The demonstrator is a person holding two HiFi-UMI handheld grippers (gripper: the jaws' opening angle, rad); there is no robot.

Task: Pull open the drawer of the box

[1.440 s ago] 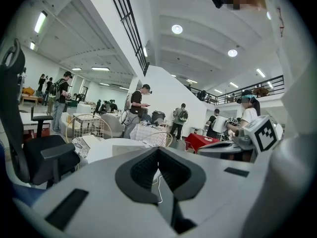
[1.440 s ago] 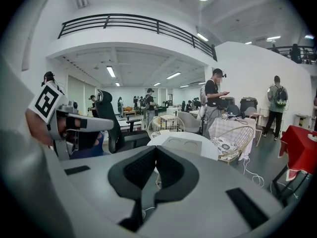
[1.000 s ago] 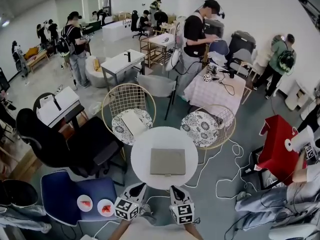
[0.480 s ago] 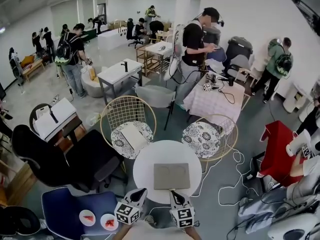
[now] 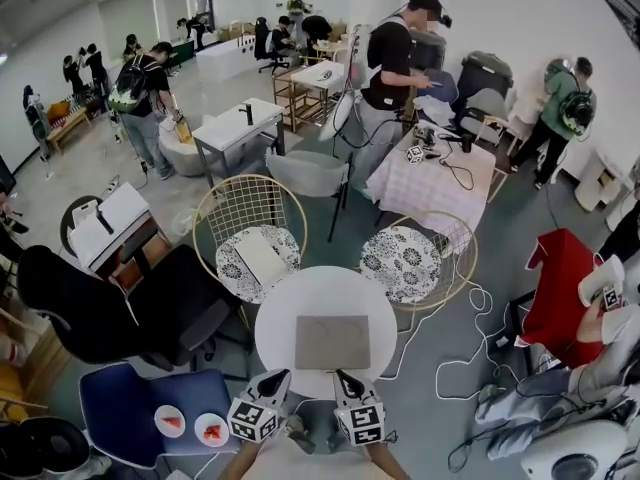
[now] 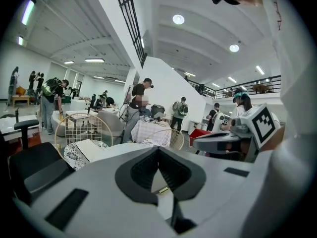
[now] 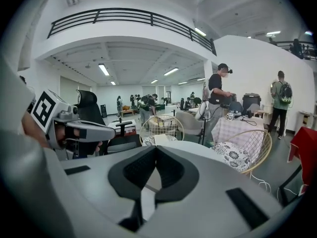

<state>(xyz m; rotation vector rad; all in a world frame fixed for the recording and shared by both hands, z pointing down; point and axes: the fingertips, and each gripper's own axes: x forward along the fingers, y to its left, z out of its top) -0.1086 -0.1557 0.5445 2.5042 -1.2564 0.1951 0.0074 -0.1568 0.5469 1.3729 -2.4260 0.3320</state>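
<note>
A flat grey-beige box (image 5: 332,341) lies in the middle of a small round white table (image 5: 280,313). My two grippers hover side by side over the table's near edge, just short of the box's front side. The left gripper (image 5: 279,377) and the right gripper (image 5: 341,376) both have their jaws shut with nothing in them. In the left gripper view the box (image 6: 157,180) and a small brass handle (image 6: 162,189) show through the gap behind the shut left gripper (image 6: 158,148). The right gripper (image 7: 155,148) looks out over the table (image 7: 198,150).
Two gold wire chairs with patterned cushions (image 5: 252,256) (image 5: 412,263) stand behind the table. A black office chair (image 5: 100,313) and a blue seat with two small plates (image 5: 140,408) are on the left. Cables (image 5: 450,363) and a red cloth (image 5: 560,288) lie to the right. Several people stand farther back.
Both grippers have edged forward and slightly down toward the box's front side. Their jaws have stayed shut. The box has not moved.
</note>
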